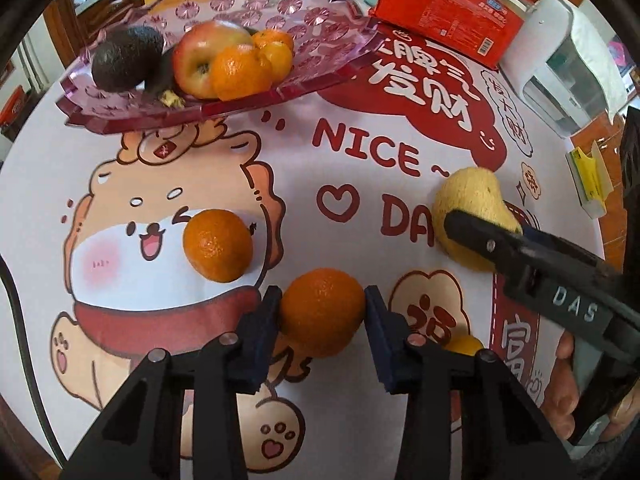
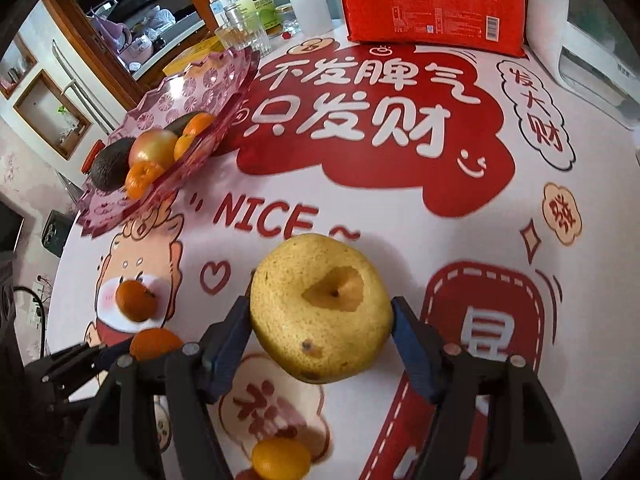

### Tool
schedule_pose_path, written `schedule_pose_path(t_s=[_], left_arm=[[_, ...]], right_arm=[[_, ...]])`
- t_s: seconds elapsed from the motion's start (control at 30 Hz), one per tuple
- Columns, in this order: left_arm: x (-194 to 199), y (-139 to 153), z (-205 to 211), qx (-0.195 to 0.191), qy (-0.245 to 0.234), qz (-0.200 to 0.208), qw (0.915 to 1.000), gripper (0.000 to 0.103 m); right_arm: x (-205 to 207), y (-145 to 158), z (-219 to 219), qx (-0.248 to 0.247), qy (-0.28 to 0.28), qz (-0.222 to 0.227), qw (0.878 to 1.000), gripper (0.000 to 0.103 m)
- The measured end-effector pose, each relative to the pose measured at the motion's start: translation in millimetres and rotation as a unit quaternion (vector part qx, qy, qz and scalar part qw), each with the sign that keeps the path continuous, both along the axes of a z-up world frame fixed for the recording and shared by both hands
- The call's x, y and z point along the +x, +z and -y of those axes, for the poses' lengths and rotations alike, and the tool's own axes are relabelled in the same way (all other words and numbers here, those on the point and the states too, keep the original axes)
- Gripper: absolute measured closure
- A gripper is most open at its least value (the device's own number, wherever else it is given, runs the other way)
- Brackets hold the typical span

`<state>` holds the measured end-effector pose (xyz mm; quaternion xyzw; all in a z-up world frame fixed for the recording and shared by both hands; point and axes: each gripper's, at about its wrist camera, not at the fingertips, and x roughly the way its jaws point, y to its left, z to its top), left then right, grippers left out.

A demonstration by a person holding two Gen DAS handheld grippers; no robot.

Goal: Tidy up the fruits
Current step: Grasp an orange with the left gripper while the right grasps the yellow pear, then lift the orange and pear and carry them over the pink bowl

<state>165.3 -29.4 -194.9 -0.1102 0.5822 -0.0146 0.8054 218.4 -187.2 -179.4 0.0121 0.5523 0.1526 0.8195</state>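
My left gripper (image 1: 323,312) is shut on a mandarin (image 1: 323,310) just above the printed tablecloth; it also shows in the right wrist view (image 2: 154,344). My right gripper (image 2: 322,314) is shut on a yellow pear (image 2: 322,308), which also shows in the left wrist view (image 1: 472,208). A pink fruit plate (image 1: 320,56) at the far left holds an avocado (image 1: 126,58), an apple (image 1: 200,60) and several mandarins. A loose mandarin (image 1: 218,245) lies on the cloth left of my left gripper. A small orange fruit (image 2: 281,458) lies near the front edge.
A red pack of paper cups (image 2: 432,4) stands at the back. A white appliance (image 1: 560,64) stands at the back right. Bottles and glasses (image 2: 248,12) stand behind the plate. A yellow-green box (image 1: 588,176) lies at the right table edge.
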Motion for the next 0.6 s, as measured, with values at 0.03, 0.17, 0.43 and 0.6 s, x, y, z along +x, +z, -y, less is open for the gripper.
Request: schedule_pose_path(t_s=[0.03, 0.17, 0.43, 0.6], left_arm=[[-2, 4, 1, 0.006, -0.002, 0.003, 1.0, 0.064], [-11, 26, 3, 0.023, -0.009, 0.015, 0.9996, 0.064], [-40, 92, -11, 0.046, -0.002, 0.056, 0.9974, 0.064], [-59, 143, -25, 0.058, 0.003, 0.087, 0.9945, 0.064]], right_arm=[[-5, 2, 0, 0.001, 0.001, -0.001, 1.0, 0.034], [-23, 15, 0, 0.001, 0.006, 0.008, 1.0, 0.034], [-58, 61, 0, 0.006, 0.014, 0.049, 0.999, 0.034], [-81, 98, -6, 0.013, 0.028, 0.082, 0.996, 0.034]])
